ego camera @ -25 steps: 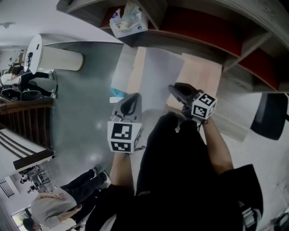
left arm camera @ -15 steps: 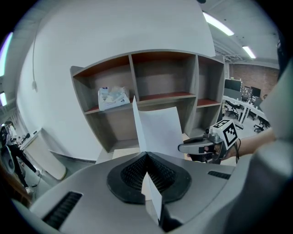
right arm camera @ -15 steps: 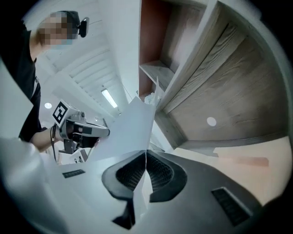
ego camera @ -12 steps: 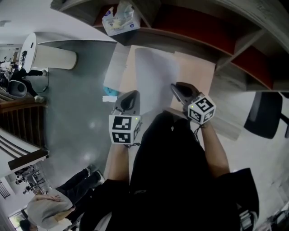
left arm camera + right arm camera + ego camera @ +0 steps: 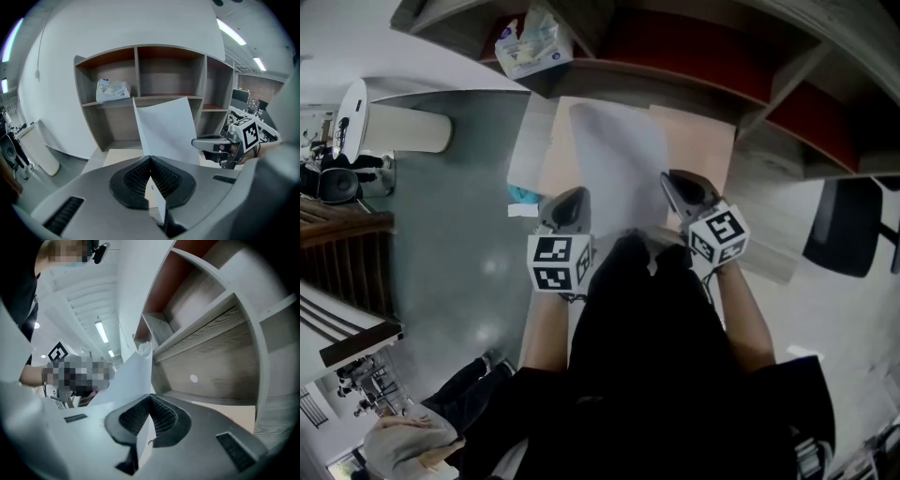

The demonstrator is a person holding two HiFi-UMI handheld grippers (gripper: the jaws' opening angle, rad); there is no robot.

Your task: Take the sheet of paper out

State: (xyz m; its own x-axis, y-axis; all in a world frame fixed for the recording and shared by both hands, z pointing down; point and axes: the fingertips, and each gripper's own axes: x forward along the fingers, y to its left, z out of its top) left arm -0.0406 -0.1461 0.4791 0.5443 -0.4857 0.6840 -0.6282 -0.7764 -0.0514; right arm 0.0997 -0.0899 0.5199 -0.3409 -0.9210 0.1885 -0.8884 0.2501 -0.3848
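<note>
1. My left gripper (image 5: 569, 204) is pressed together on the sheet of paper (image 5: 619, 169). In the left gripper view the ribbed pads (image 5: 136, 178) meet with the paper's near left edge running edge-on between them.
2. My right gripper (image 5: 682, 190) is likewise clamped on the sheet. In the right gripper view the near right edge (image 5: 140, 437) passes down between its closed pads (image 5: 164, 416).
3. The sheet spans between the two grippers, above the pale wooden top (image 5: 705, 150) in front of the shelf unit (image 5: 694, 56). From the left gripper it stands up and hides part of the shelf's lower compartments (image 5: 166, 131).
4. In the head view the sheet's near edge is hidden behind the gripper bodies and the black clothing (image 5: 656, 356). I cannot tell whether its far edge touches the wood.
5. In the right gripper view a mosaic patch covers most of the left gripper, so only its marker cube (image 5: 58, 352) shows.
6. A tissue pack (image 5: 530, 47) lies in the shelf's upper left compartment, its print too small to read.
7. A dark chair (image 5: 842, 225) is cut off at the right, and a bystander (image 5: 403, 441) at the near left corner.
</note>
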